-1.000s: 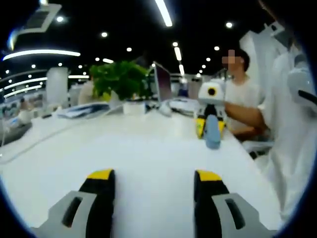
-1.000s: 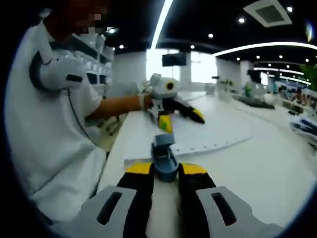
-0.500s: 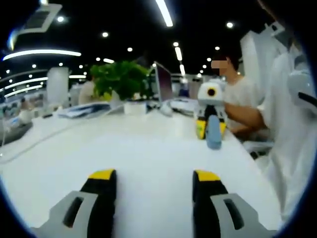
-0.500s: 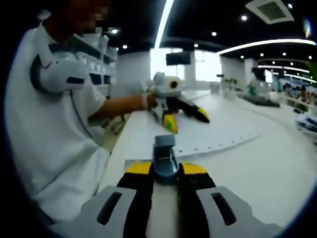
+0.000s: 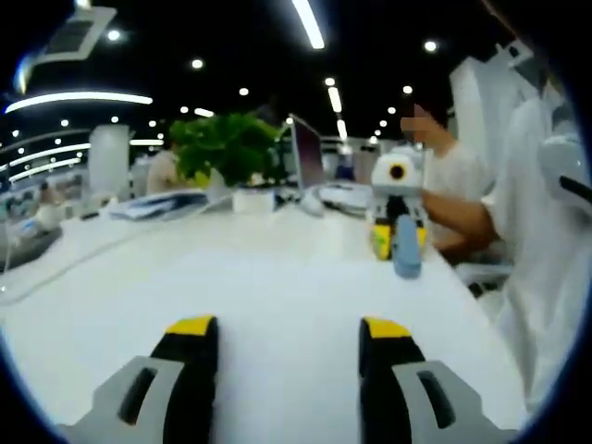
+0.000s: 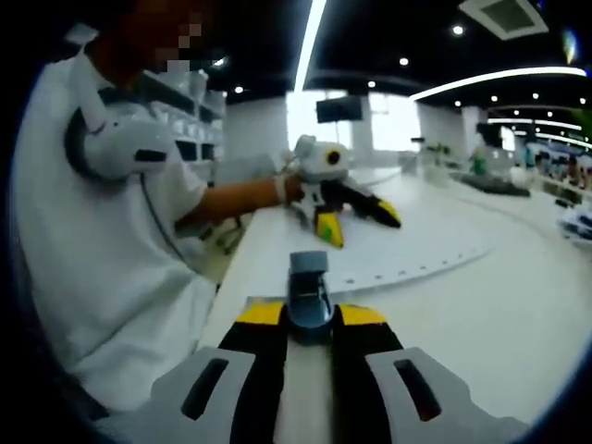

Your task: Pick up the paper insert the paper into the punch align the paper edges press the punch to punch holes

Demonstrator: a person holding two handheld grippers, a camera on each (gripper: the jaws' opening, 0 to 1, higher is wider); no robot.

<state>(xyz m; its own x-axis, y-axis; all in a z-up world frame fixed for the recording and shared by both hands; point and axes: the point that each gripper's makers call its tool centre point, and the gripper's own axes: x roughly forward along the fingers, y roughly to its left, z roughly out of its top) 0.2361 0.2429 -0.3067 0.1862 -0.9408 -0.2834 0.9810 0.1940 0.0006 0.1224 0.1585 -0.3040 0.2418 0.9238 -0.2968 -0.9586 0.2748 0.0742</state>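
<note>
Little has shifted since the earlier frames: in the right gripper view the left gripper [image 6: 356,222] has drifted slightly right along the paper, and the punch stays gripped as before.

The white table [image 5: 277,277] offers a broad bare stretch ahead of the left gripper [image 5: 287,333], running to the far edge where a potted plant [image 5: 227,153] and a laptop [image 5: 303,153] stand. Along the table's near edge stands the person [image 6: 111,240] in a white shirt, one forearm reaching over that edge to hold the left gripper low over the sheet.

The paper [image 6: 416,254] lies flat near that edge, a row of punched holes along its near side.

The right gripper [image 6: 310,319] sits just above the table, its fingers [image 6: 264,319] narrowed onto the blue-grey punch [image 6: 308,291], which points upright between them at the paper's edge. In the left gripper view the same punch [image 5: 406,248] hangs in the right gripper [image 5: 398,236] near the table's right edge.

The left gripper's fingers [image 5: 190,333] stand wide apart, holding nothing.
</note>
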